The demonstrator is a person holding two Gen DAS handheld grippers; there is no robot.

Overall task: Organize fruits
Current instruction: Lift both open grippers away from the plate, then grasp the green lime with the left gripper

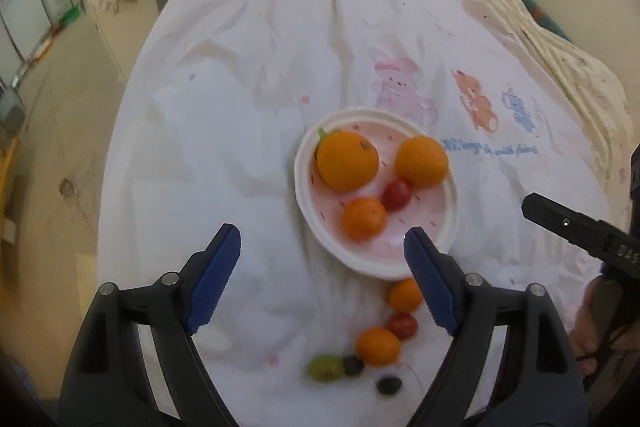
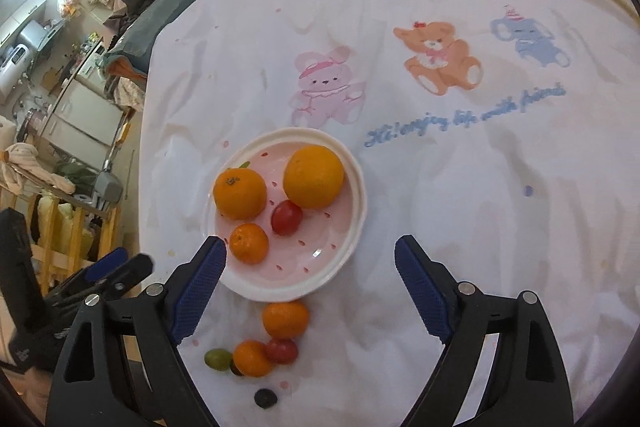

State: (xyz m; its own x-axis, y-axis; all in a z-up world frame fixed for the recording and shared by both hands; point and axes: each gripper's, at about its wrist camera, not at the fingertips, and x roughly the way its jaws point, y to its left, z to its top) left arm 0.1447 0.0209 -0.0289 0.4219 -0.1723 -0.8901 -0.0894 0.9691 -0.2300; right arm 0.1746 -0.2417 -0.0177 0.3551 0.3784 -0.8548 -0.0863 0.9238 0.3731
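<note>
Left gripper [image 1: 322, 251] and right gripper [image 2: 310, 259]: fingers apart, empty. Round white-rimmed pink plate [image 2: 352, 163] holds four fruits. Loose small oranges [image 2: 285, 319], red tomato [image 2: 282, 350], green grape [image 2: 218, 358] lie near plate's near edge. Risk: round fruit rolling on rumpled white printed sheet [image 2: 480, 207] when nudged.

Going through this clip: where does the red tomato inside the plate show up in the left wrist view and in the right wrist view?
Left wrist: the red tomato lies right of centre, in the plate, below the gap between the two large oranges.
Right wrist: the same tomato lies left of centre, in the plate's middle.
Shared landmark: the pink bunny print just beyond the plate.
</note>
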